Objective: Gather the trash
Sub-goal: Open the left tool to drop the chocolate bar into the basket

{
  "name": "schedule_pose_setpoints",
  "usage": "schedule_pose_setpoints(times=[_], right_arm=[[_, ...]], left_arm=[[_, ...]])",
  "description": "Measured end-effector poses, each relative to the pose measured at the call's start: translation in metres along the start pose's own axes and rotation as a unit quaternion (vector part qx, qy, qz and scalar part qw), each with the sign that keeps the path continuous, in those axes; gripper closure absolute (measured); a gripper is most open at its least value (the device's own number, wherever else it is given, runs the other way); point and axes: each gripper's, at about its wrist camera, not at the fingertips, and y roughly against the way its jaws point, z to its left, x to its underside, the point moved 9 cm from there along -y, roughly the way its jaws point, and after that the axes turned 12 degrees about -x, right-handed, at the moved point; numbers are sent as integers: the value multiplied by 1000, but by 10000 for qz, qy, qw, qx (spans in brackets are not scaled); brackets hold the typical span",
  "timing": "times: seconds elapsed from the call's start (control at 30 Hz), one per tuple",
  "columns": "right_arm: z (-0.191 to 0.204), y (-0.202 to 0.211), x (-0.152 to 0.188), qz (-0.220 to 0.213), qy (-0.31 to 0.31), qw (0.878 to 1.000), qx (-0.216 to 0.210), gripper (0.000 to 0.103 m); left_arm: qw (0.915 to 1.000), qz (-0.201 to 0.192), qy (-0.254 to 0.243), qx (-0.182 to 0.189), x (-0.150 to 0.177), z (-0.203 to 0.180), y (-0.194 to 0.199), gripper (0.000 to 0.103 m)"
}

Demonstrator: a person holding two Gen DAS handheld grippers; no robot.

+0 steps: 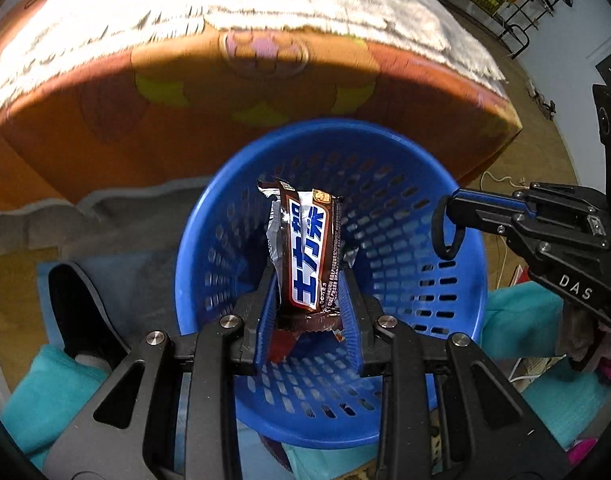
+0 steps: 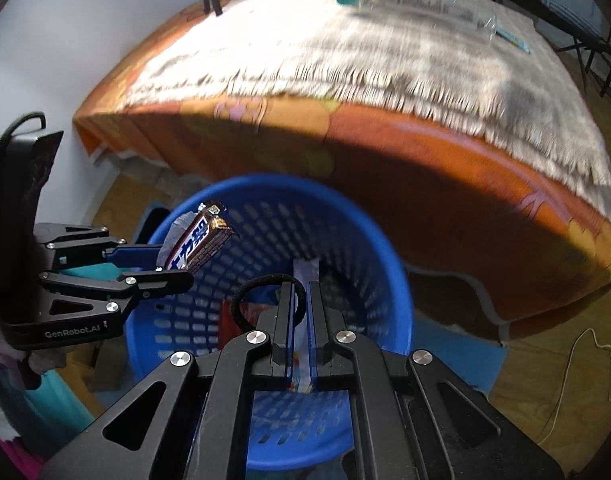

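While both grippers hang over the round blue perforated plastic basket (image 1: 389, 184), the left gripper (image 1: 307, 280) clamps a brown candy-bar wrapper with blue-on-white lettering (image 1: 307, 248) upright above the opening, likely poised to drop it in. Right gripper (image 2: 301, 304) is pinched narrow on a black elastic hair tie (image 2: 261, 288), also over the basket. Some wrappers already lie at the bottom. A clear plastic bottle (image 2: 409, 0) lies on the bed's fringed white blanket (image 2: 345, 60).
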Motion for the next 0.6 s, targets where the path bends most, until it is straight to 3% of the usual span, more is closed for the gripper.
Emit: schedule_pose_setpoints(times=[0.6], right_arm=[[-5, -22, 17, 340, -39, 9993, 126, 99]], left_arm=[[9996, 233, -120, -143, 18, -6, -16, 73]])
